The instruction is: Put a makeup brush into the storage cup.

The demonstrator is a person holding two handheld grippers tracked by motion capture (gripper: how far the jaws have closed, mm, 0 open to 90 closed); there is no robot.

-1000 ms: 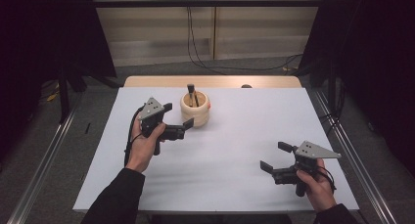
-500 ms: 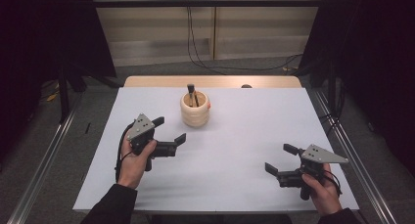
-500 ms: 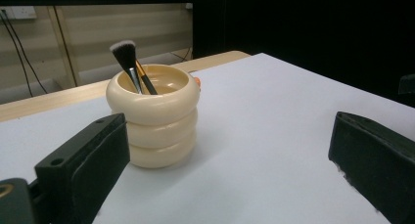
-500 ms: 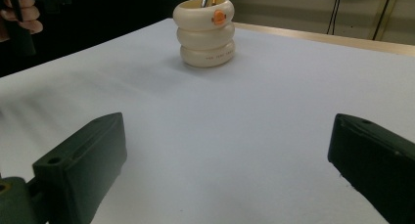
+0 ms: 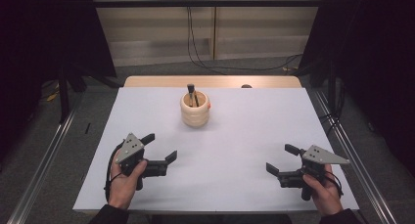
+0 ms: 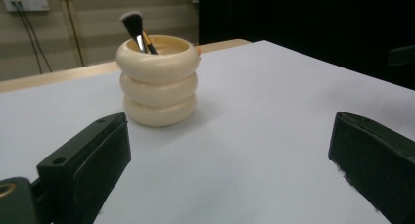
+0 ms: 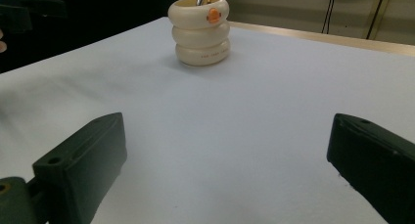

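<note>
Right at the heart of things sits the cream holder (image 5: pixel 195 109), a pot shaped like three stacked rings, standing upright toward the far middle of the white surface (image 5: pixel 244 136). Out of its mouth pokes a makeup brush (image 5: pixel 191 89), dark bristles up, leaning a touch with an orange-and-silver handle down inside. From the left gripper view the brush (image 6: pixel 132 22) tilts to the left rim of the holder (image 6: pixel 159 82). From the right gripper view the holder (image 7: pixel 199 31) shows a small orange round mark (image 7: pixel 213 15) on its top ring, and printing on the lowest ring that's too small to read.

Moving outward now: the left tool (image 5: pixel 160 146) hangs over the near left part of the surface, well apart from the holder, jaws spread wide and nothing between them. The person's left hand (image 5: pixel 125 177) wraps its grip, a grey three-cornered plate (image 5: pixel 131 146) on top, a black cable looping by the wrist. In its own view both black jaws stand far apart with the holder straight ahead between them.

Over on the near right, the right tool (image 5: pixel 283 159) is released as well, jaws wide, gripping nothing, the right hand (image 5: pixel 323 187) under it. It too is well apart from the holder, which sits ahead and left in its view.

Beyond the white surface, a strip of wooden tabletop (image 5: pixel 215 81) shows at the far edge.
</note>
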